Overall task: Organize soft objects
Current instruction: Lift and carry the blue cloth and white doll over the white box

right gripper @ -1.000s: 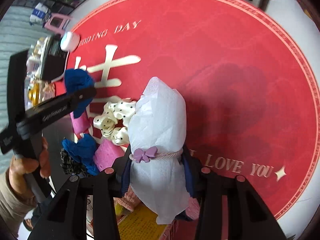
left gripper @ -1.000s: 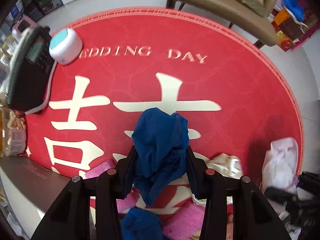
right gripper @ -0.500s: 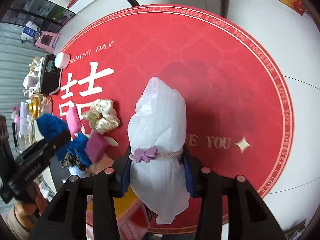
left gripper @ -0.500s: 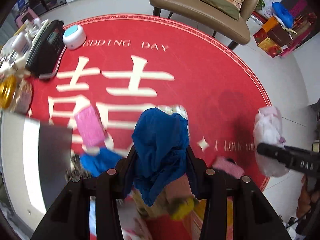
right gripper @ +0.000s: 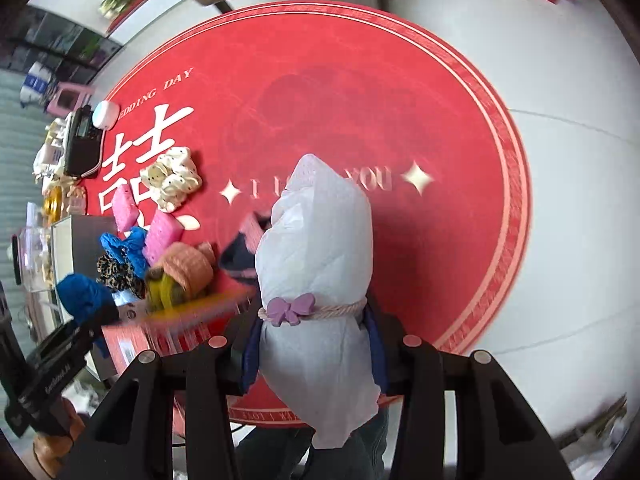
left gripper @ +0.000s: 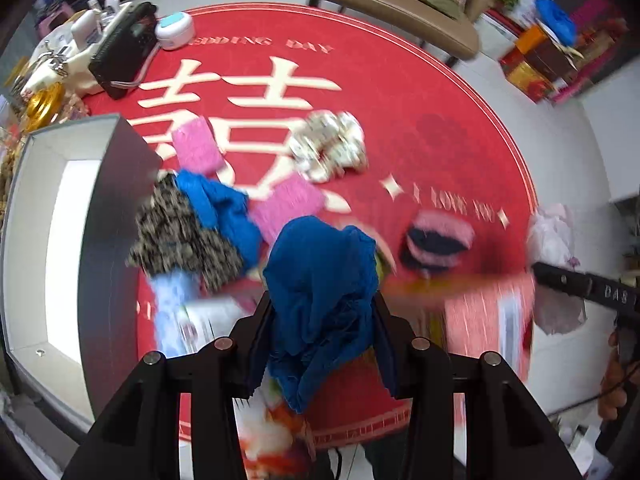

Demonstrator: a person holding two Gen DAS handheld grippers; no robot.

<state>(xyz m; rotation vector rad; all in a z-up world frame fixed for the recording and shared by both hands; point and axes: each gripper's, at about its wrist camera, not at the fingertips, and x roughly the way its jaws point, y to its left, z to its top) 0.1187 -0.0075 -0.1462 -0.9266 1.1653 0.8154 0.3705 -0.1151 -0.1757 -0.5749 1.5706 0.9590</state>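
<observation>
**A:** What do I have in each hand?

**B:** My left gripper (left gripper: pixel 322 320) is clenched on a crumpled blue cloth (left gripper: pixel 320 276), held up above the red round mat (left gripper: pixel 420 92). The cloth hangs down past the jaws, so I can't see the pads themselves. My right gripper (right gripper: pixel 312 340) is clamped on a white pouch (right gripper: pixel 316 264) tied at the waist with a cord and a purple bow (right gripper: pixel 291 309). It stands upright between the fingers and blocks my view of the mat behind it; part of the "I LOVE YOU" lettering is covered.

**A:** And the rest of the soft things?

**B:** They lie on the mat. From the right wrist I make out a cream dotted scrunchie (right gripper: pixel 171 178), two pink sponges (right gripper: pixel 162 232), another blue cloth (right gripper: pixel 124 246) touching a leopard-print piece (right gripper: pixel 120 272), a peach knitted item (right gripper: pixel 188 264), and a dark piece with pink trim (right gripper: pixel 242 248), half hidden behind the pouch. From the left wrist all of that is smeared with blur, and I can't tell what the yellow and red shapes under the jaws are.

**A:** Any container?

**B:** A grey open box (left gripper: pixel 68 240) sits at the mat's left side, just beside the leopard piece; its far end is cut off by the frame edge. A black phone-like device (left gripper: pixel 124 56) and a white round case (left gripper: pixel 175 32) sit at the far edge
</observation>
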